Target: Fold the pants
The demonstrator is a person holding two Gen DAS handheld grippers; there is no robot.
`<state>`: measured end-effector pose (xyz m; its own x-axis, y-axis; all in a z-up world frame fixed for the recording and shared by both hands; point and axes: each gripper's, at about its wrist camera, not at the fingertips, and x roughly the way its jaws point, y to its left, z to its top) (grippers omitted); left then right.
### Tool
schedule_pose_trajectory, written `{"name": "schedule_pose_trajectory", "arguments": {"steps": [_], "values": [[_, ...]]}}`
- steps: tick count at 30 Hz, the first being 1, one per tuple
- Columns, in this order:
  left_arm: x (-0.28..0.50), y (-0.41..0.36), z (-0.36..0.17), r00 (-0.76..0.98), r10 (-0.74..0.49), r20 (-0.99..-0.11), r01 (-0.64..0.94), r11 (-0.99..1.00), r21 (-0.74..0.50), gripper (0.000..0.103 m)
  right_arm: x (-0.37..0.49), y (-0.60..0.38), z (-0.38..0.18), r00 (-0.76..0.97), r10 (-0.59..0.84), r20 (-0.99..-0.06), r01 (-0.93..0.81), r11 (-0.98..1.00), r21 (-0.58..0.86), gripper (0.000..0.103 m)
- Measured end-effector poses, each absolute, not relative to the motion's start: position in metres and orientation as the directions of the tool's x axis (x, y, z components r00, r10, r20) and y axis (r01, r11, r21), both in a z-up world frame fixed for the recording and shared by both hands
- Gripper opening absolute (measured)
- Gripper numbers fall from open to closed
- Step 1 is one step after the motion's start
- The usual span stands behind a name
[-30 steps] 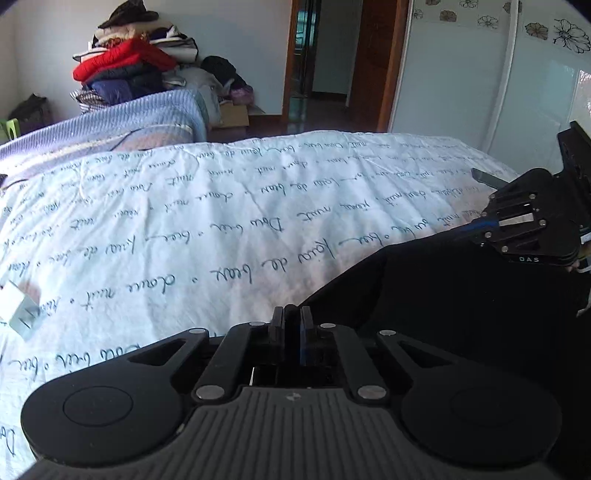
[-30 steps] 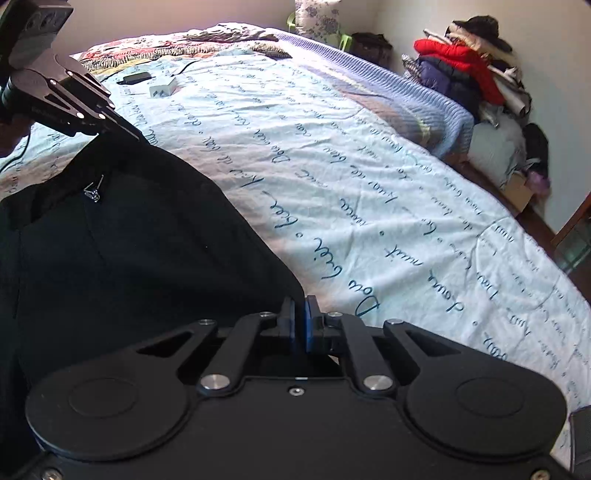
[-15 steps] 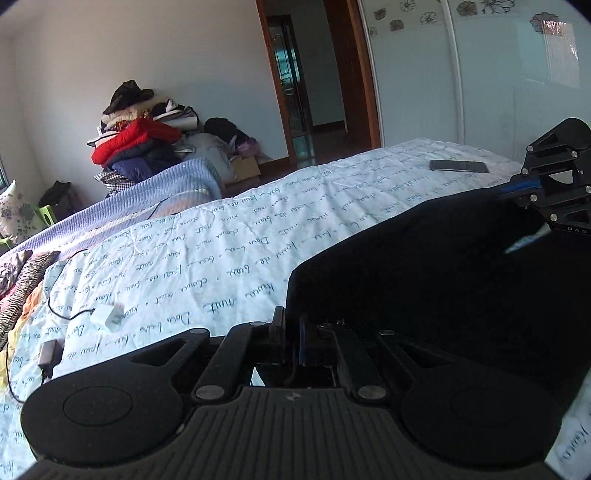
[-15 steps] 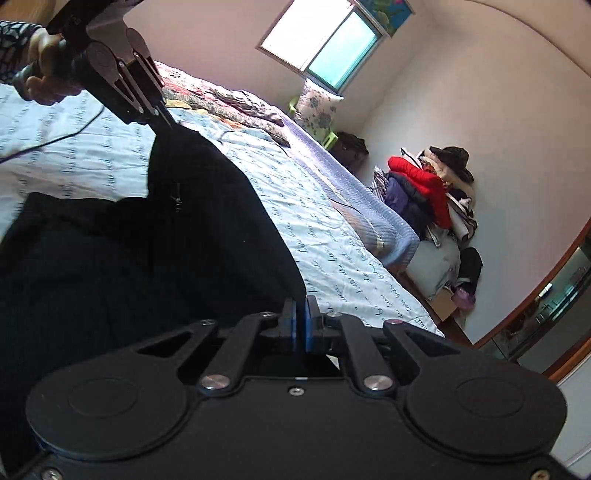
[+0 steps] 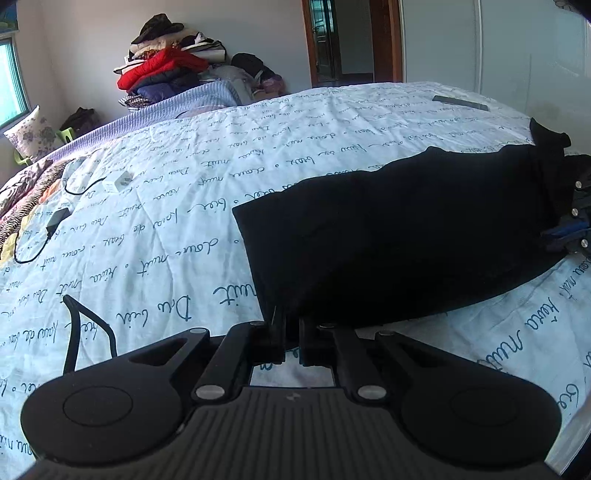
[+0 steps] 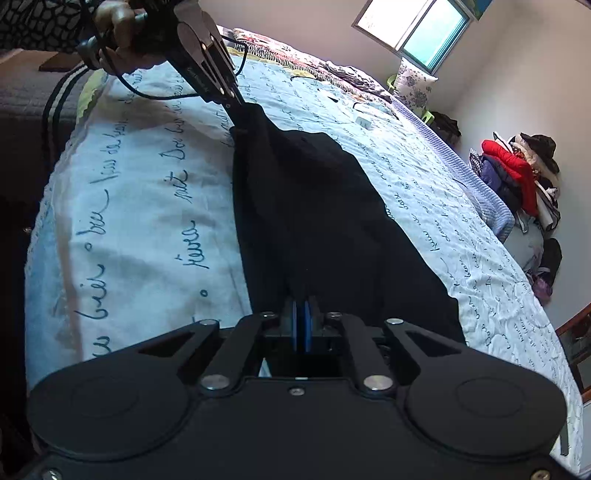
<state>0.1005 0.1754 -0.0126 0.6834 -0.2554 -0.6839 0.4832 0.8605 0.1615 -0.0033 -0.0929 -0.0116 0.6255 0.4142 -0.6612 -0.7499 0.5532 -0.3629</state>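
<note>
A bed (image 5: 166, 206) fills most of both views, spread with a white sheet printed all over with dark cursive writing, and a blue-striped blanket (image 5: 207, 94) lies along its far side. On the sheet rest a small white charger (image 5: 117, 182), a dark adapter (image 5: 56, 218) with a black cable (image 5: 31, 254) looping from it, and a flat dark phone (image 5: 460, 102) near the far corner. Past the bed a pile of clothes (image 5: 168, 72) topped by a red jacket stands against the wall, a floral pillow (image 6: 414, 85) sits under the window (image 6: 413, 31), and a wooden doorway (image 5: 351, 40) opens beside a pale wardrobe (image 5: 517, 51).
</note>
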Motion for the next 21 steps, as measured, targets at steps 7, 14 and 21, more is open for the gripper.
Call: {"name": "schedule_pose_trajectory", "arguments": {"steps": [7, 14, 21], "values": [[0.114, 0.176, -0.018, 0.673, -0.089, -0.734, 0.373, 0.898, 0.233, 0.02, -0.012, -0.08, -0.036, 0.658, 0.376, -0.652, -0.71, 0.598, -0.371, 0.008], [0.095, 0.152, 0.03, 0.728, -0.081, -0.681, 0.291, 0.935, 0.2, 0.043, -0.055, -0.124, -0.019, 0.641, 0.314, -0.701, -0.664, 0.686, -0.3, 0.021], [0.063, 0.015, 0.038, 0.654, -0.375, -0.657, 0.607, 0.779, 0.158, 0.07, -0.115, -0.221, 0.02, 0.54, 0.185, -0.821, -0.509, 0.849, -0.143, 0.021]]}}
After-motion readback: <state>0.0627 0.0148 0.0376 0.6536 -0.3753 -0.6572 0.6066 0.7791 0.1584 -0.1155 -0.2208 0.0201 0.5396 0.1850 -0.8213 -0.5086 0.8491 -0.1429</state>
